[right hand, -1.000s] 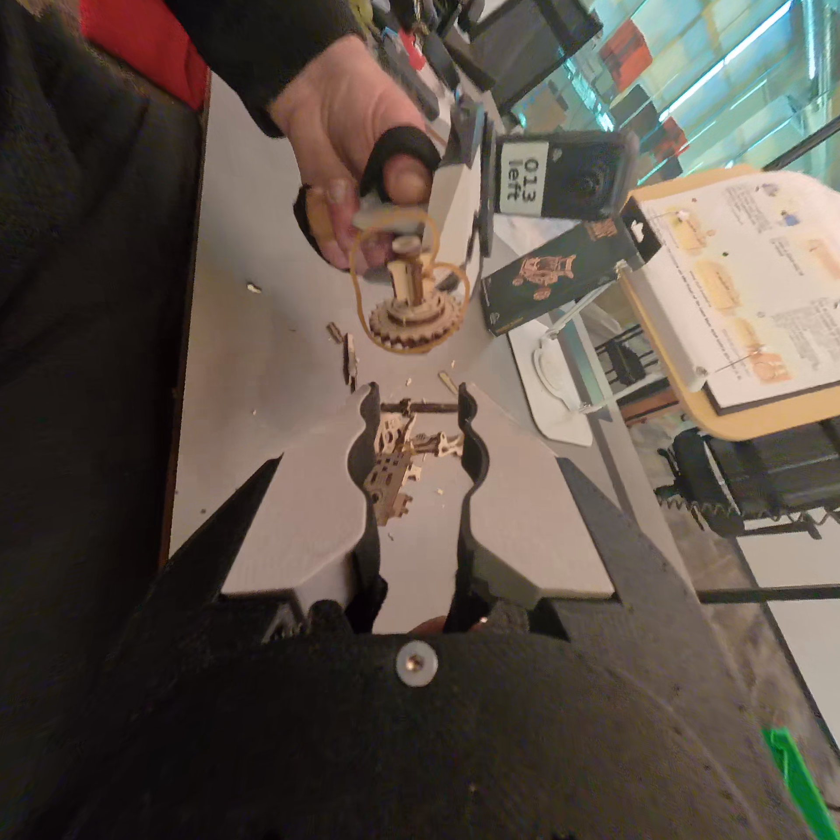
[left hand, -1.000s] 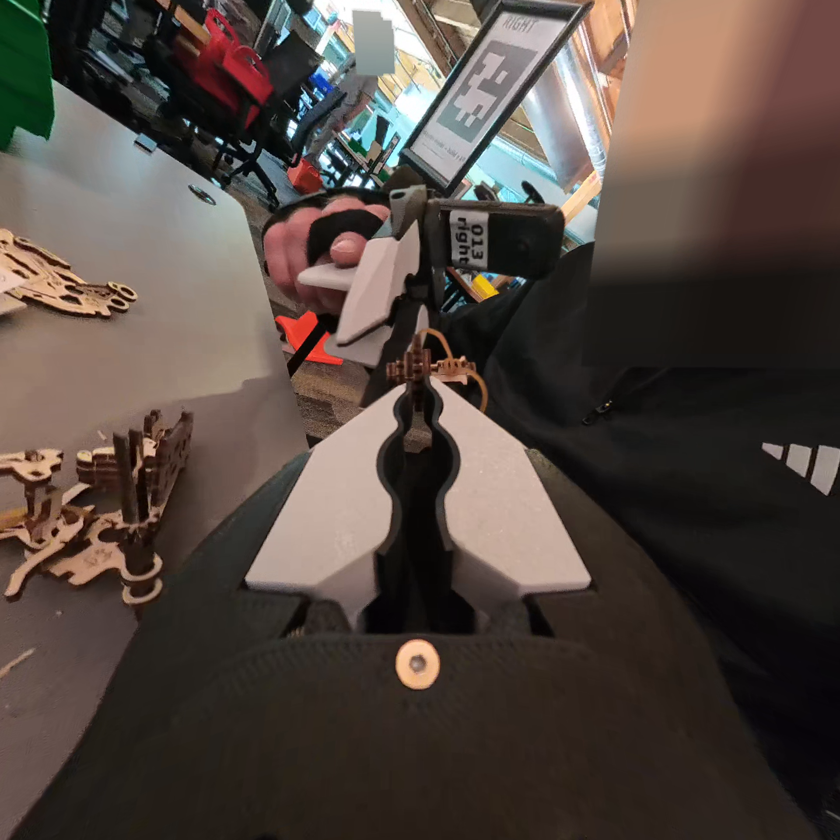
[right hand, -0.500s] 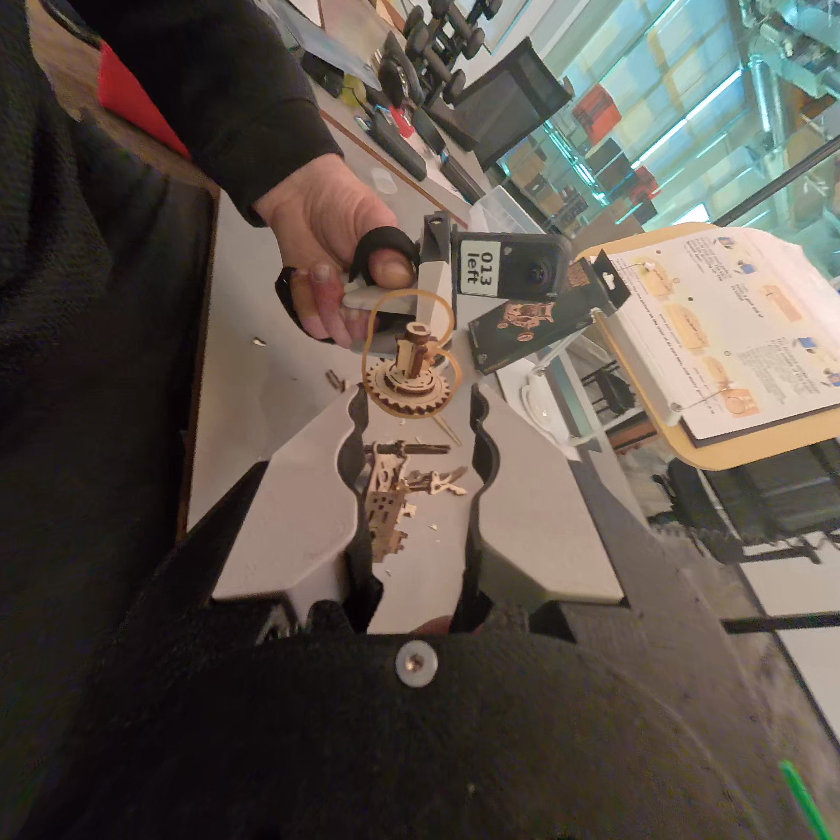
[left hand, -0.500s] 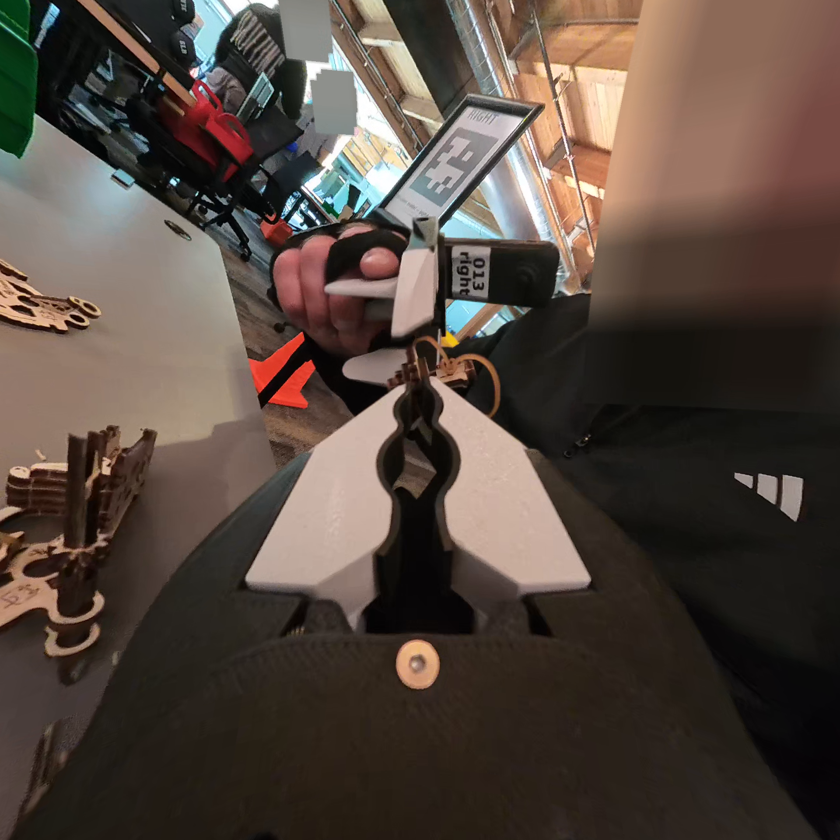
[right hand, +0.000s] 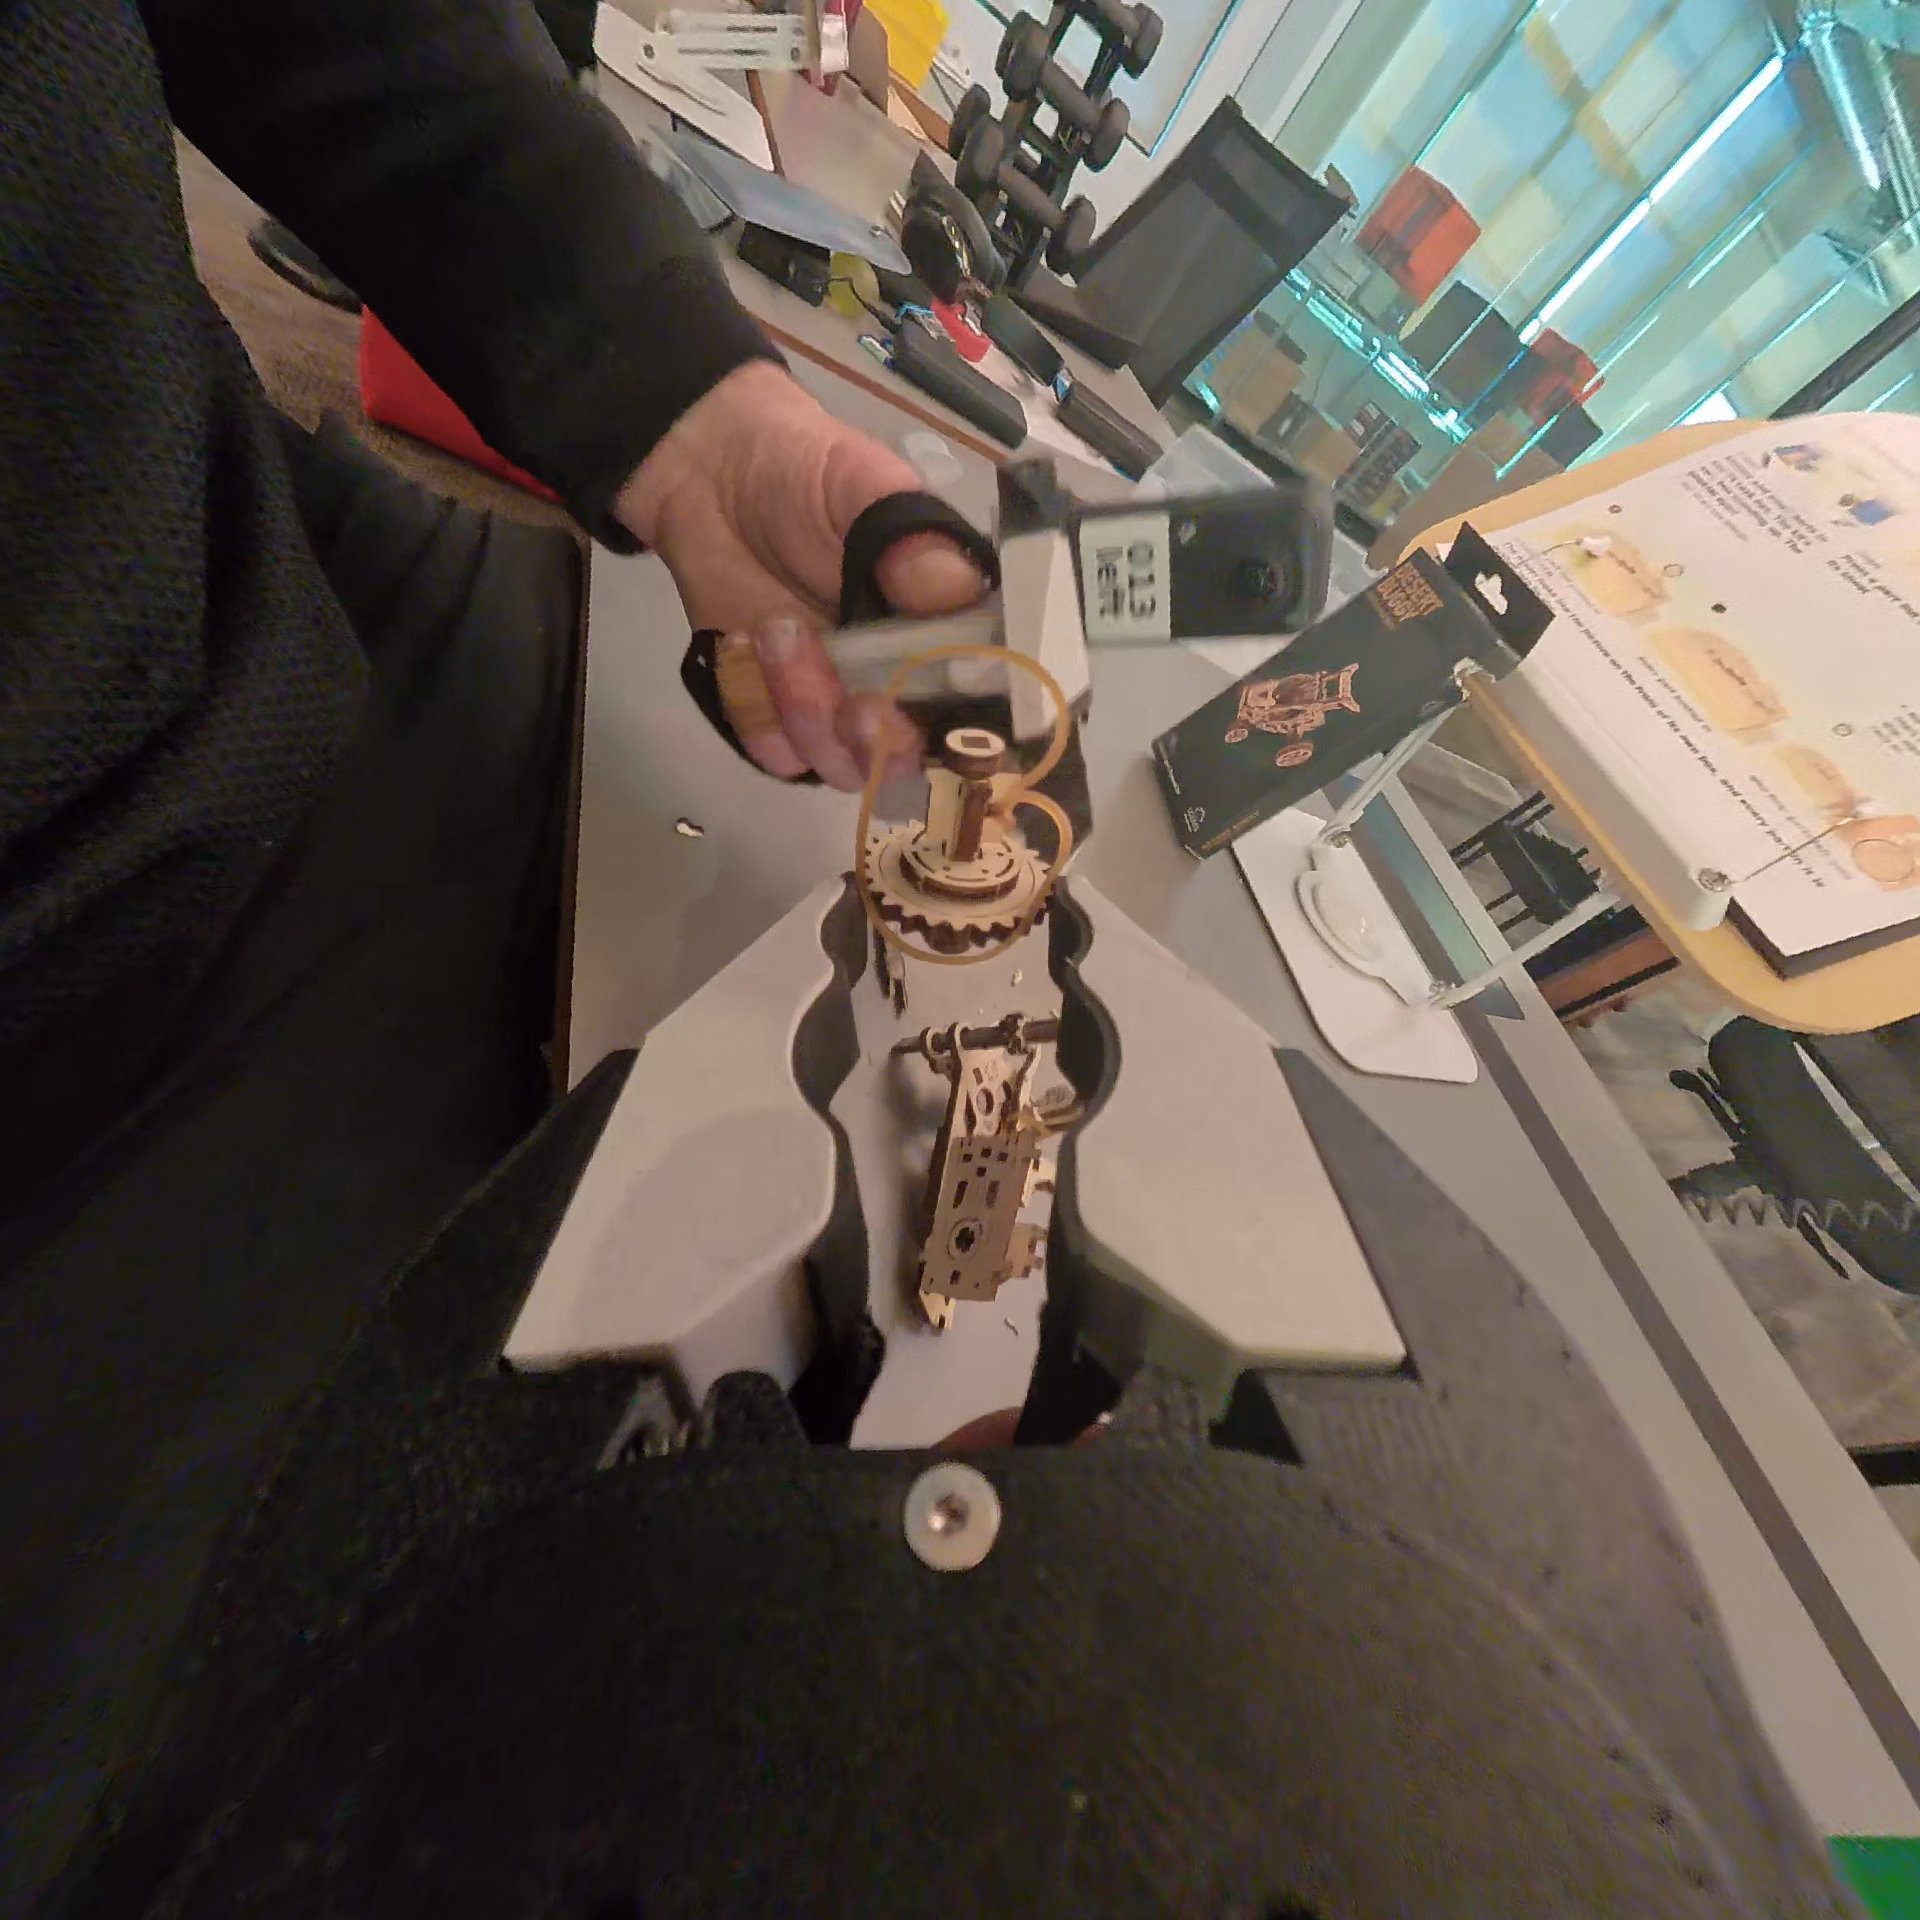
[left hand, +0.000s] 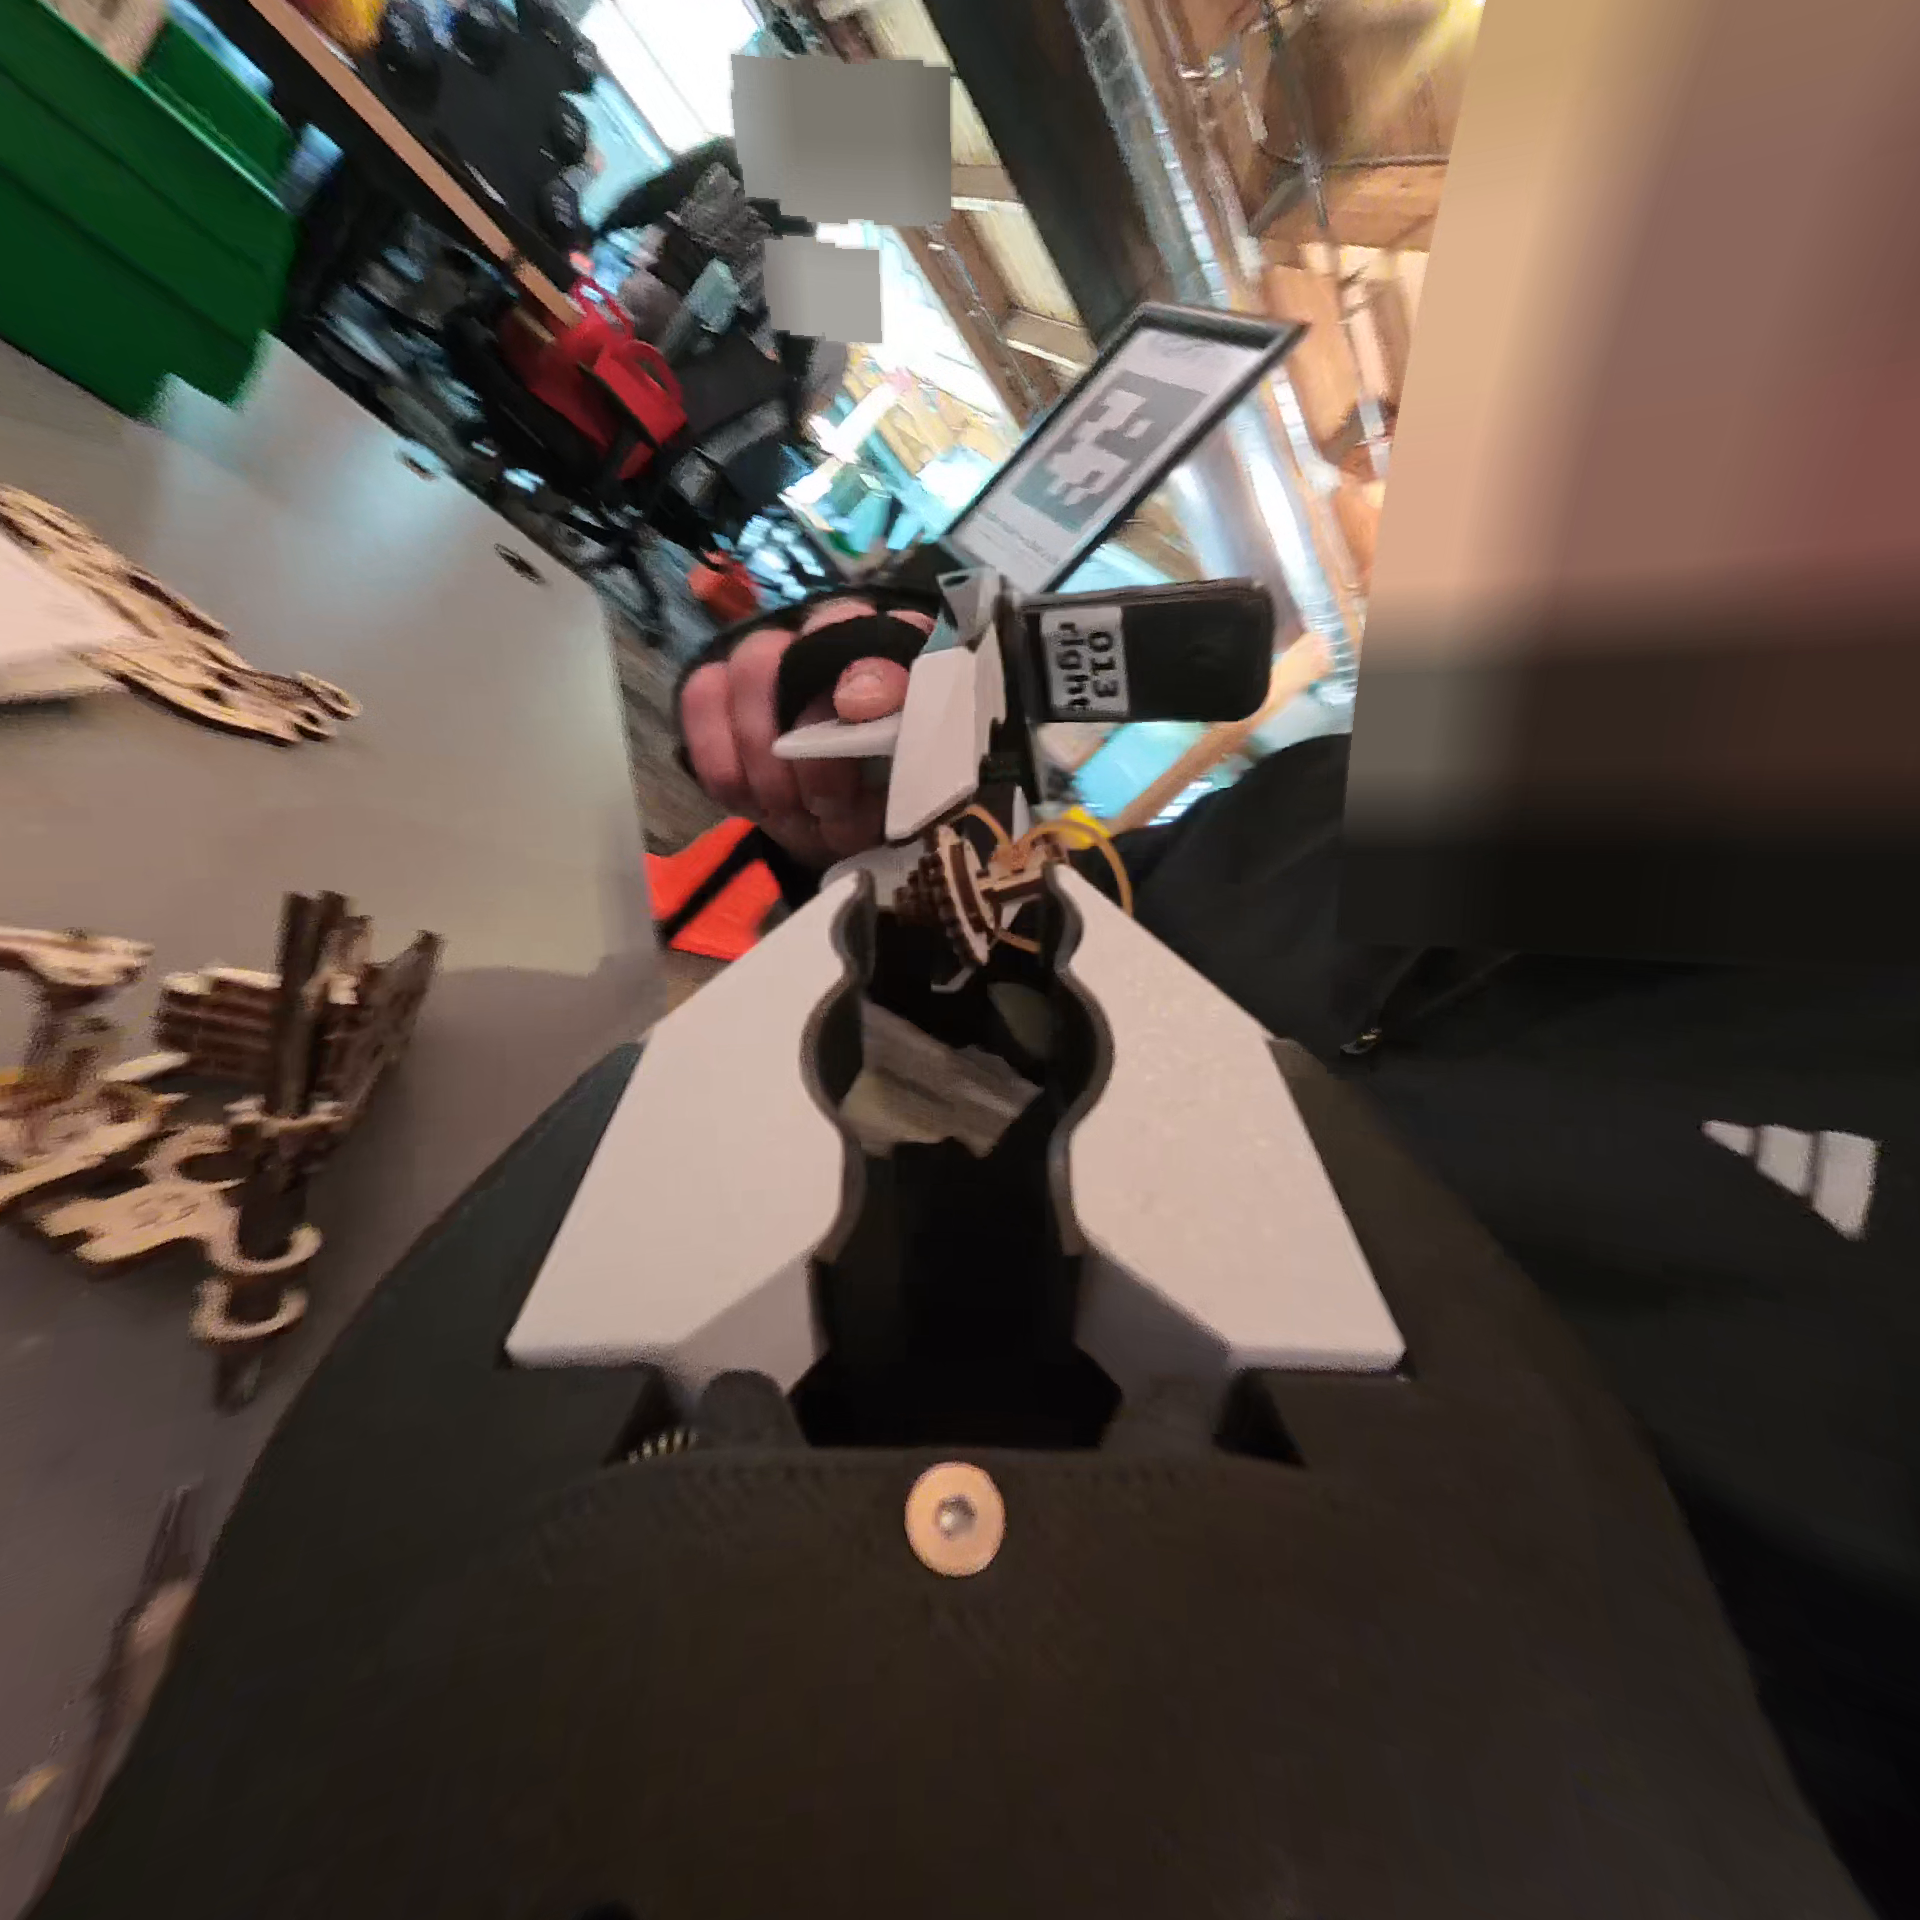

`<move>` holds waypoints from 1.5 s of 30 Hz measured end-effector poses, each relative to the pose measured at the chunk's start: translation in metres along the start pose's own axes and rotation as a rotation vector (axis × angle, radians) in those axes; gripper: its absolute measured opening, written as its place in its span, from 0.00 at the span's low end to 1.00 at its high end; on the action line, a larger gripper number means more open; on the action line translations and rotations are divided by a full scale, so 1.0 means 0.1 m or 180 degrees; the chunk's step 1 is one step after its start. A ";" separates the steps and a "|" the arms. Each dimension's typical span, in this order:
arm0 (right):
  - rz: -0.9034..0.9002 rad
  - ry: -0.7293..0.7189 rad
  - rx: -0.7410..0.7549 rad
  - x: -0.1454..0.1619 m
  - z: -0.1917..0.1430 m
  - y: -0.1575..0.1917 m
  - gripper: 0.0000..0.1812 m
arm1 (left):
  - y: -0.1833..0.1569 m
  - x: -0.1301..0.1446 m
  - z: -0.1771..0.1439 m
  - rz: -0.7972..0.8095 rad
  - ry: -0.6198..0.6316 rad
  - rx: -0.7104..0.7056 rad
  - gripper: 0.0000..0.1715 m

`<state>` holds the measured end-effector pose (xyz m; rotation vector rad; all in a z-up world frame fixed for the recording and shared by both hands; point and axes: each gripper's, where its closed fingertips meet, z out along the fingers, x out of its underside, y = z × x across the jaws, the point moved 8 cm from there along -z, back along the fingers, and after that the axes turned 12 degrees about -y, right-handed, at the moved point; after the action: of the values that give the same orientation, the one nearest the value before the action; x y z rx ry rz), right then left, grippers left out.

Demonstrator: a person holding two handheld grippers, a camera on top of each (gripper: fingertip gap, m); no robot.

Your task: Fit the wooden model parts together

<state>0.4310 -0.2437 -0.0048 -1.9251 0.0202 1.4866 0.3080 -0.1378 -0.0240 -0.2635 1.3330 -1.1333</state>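
Pale tan gear assembly point(right hand: 961, 883), dark-edged teeth; amber rubber band point(right hand: 977, 665); grey table point(right hand: 644, 748).

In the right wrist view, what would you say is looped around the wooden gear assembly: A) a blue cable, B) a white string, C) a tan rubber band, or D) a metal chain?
C: a thin tan rubber band curls in loops around the gear assembly and its upright shaft.

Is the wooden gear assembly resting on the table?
No, the wooden gear assembly hangs in the air above the grey table, between the two hand-held grippers.
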 end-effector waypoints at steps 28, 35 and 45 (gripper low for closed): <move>0.1025 0.0426 -0.0360 0.34 0.02 -0.12 0.18 | -0.26 0.50 0.41 0.5039 0.2870 -0.1994 0.00; 0.0967 0.0563 -0.0285 0.41 0.05 -0.18 0.18 | -0.47 0.07 0.42 0.3888 0.1683 -0.1897 0.00; 0.1268 0.0580 -0.0119 0.62 0.15 -0.46 0.18 | -0.19 -0.54 0.29 0.2357 0.0767 -0.1963 0.00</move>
<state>0.4582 -0.1772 -0.0357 -2.1702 0.4862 1.5589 0.3326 -0.1180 0.0315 -0.0559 1.7698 -0.1181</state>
